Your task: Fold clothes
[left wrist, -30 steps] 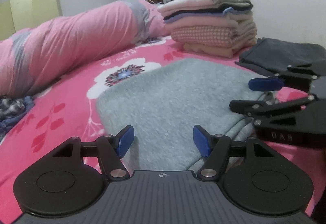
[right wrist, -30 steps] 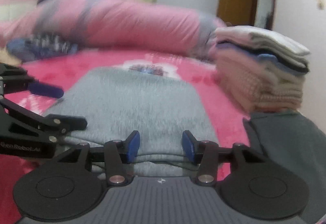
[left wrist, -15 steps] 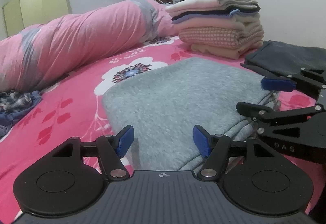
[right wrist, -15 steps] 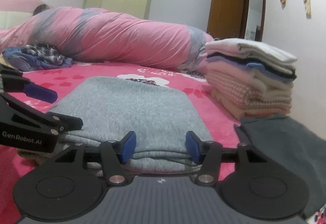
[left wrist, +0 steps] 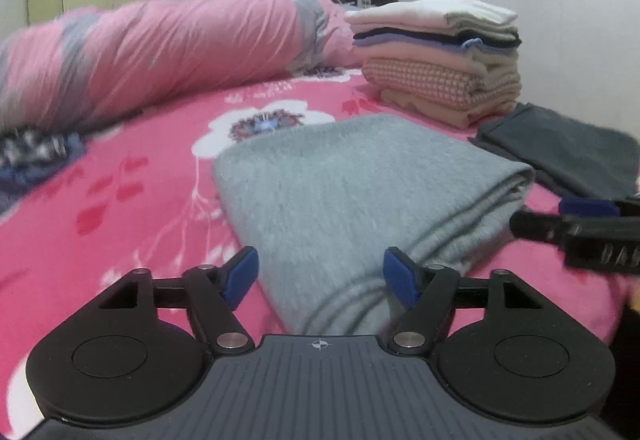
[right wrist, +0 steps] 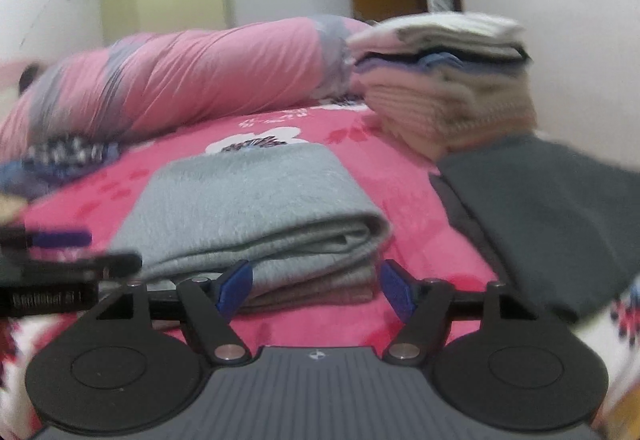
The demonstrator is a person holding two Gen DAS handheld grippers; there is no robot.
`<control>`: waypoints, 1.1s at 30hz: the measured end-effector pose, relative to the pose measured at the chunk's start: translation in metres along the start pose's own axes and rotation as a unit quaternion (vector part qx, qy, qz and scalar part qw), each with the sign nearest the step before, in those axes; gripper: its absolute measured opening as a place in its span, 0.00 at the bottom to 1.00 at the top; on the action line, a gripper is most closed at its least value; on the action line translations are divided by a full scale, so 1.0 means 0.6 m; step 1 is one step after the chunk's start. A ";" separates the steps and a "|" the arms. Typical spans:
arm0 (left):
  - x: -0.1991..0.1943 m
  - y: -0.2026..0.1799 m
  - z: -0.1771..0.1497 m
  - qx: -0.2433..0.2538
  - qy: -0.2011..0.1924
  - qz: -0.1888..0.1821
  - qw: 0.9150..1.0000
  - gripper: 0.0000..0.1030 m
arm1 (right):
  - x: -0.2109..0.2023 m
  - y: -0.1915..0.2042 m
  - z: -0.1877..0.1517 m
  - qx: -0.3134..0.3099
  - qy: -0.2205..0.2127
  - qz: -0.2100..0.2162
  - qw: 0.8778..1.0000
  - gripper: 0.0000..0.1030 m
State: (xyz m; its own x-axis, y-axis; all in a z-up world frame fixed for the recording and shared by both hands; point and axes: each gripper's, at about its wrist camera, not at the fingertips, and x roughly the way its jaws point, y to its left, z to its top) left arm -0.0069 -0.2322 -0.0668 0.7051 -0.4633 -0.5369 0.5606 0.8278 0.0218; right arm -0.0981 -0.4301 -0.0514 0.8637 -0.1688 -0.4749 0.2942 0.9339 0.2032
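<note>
**Folded grey fleece on the pink bed, both grippers open beside it**

The grey fleece garment (left wrist: 352, 200) lies folded into a thick, soft rectangle of several stacked layers at the centre of the left wrist view, its nap fuzzy and its folded edges rounded. It rests on a hot-pink bedspread (left wrist: 120, 200) printed with white flowers and red leaves.

The left gripper (left wrist: 320, 278) sits at 6 o'clock, and its jaws have just been opening; the blue pads stand wide apart on either side of the near corner of the fleece without pressing on it. The right gripper (right wrist: 314, 290) is likewise at 6 o'clock in its own view, its jaws having just been opening, with the layered front edge of the fleece (right wrist: 256, 216) beyond the gap and nothing clamped.

At 3 o'clock of the fleece lies a flat, dark grey folded cloth (left wrist: 560, 152). At 1 o'clock stands a neat stack of folded clothes (left wrist: 436, 60): white, dark, lilac, pale pink, and a pink checked knit. A long, crinkled pink and grey rolled quilt (left wrist: 168, 52) runs across from 9 to 12 o'clock, with a crumpled plaid garment (left wrist: 32, 156) at 9 o'clock.
</note>
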 end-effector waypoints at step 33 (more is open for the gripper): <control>0.025 0.112 -0.065 -0.149 0.057 -0.220 0.962 0.52 | 0.153 0.007 -0.038 0.471 0.222 0.177 0.835 0.73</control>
State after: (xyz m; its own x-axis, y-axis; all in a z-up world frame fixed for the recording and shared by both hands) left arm 0.0244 -0.1710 -0.1065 0.3654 -0.7663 -0.5284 0.6323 0.6209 -0.4633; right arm -0.0273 -0.4346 -0.1137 0.7895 0.3937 -0.4709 0.4250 0.2030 0.8821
